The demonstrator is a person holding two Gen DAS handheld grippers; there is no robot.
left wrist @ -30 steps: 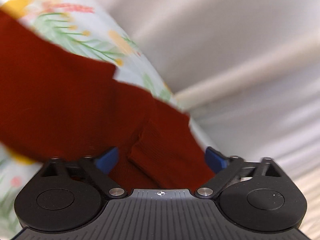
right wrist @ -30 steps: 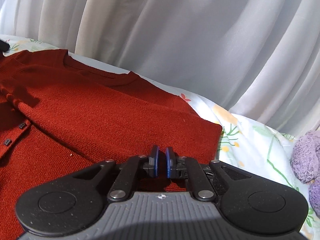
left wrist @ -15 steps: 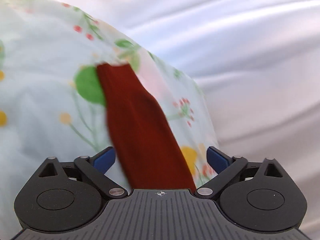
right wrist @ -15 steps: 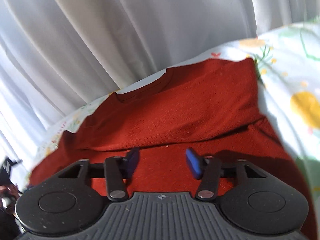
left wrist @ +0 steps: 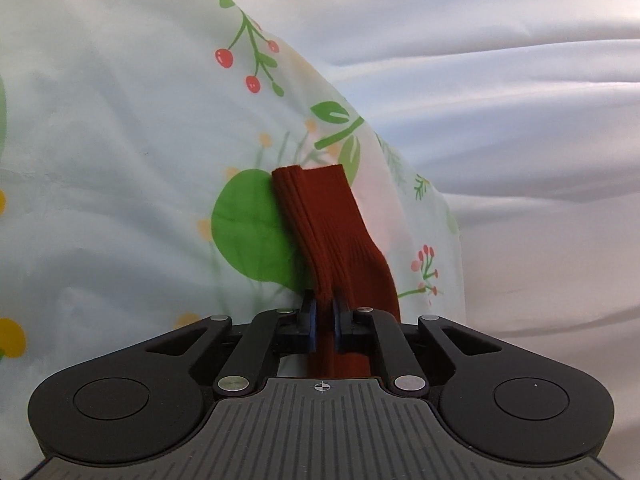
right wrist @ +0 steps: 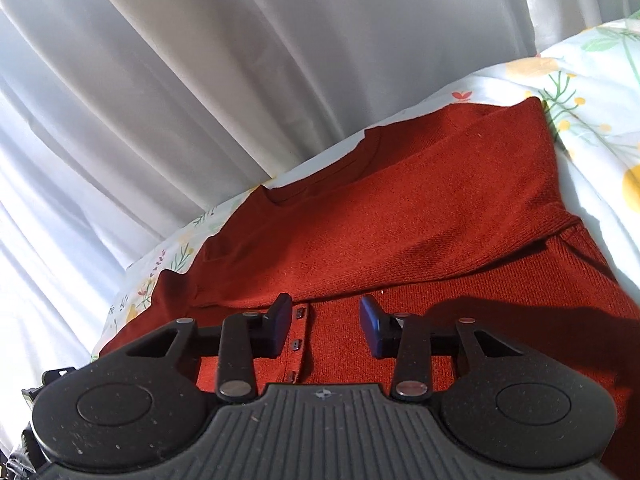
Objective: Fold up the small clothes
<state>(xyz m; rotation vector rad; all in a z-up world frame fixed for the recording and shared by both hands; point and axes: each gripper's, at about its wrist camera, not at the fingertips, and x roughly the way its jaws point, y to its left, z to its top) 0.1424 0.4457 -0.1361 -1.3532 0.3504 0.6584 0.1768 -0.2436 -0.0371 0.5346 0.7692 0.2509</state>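
Between the blue pads of the left claw [left wrist: 324, 326] sits a pinched ridge of the red knit sleeve [left wrist: 328, 232], so this claw is clenched on the cloth near its ribbed cuff, which points away over the floral bedsheet [left wrist: 120, 140]. The right claw [right wrist: 325, 327] hangs released, its pads spread wide just above the red cardigan [right wrist: 400, 220], over the buttoned front band [right wrist: 298, 344].

The cardigan looks like a soft, light knit, limp enough to sag wherever it is not held and stretchy along the ribbing. It should not be slippery against the rubbery pads, yet a narrow pinch may drag only one layer and leave the rest behind. Better holds, by my judgement, are the firmer places: the cuff, the shoulder seam, the neckline or the button band, where the fabric is doubled and less likely to stretch out of shape. The garment lies spread on the bed with an upper part already laid across its front, the neckline toward the white curtain [right wrist: 240, 80].

Much stays unseen. The left view shows only the sleeve end and sheet, so where the sleeve joins the body cannot be told. The right view cuts off the hem and lower edge behind the claw's own housing, and a dark shadow at the right blurs the side seam. A black object at the lower left edge is too cropped to name.
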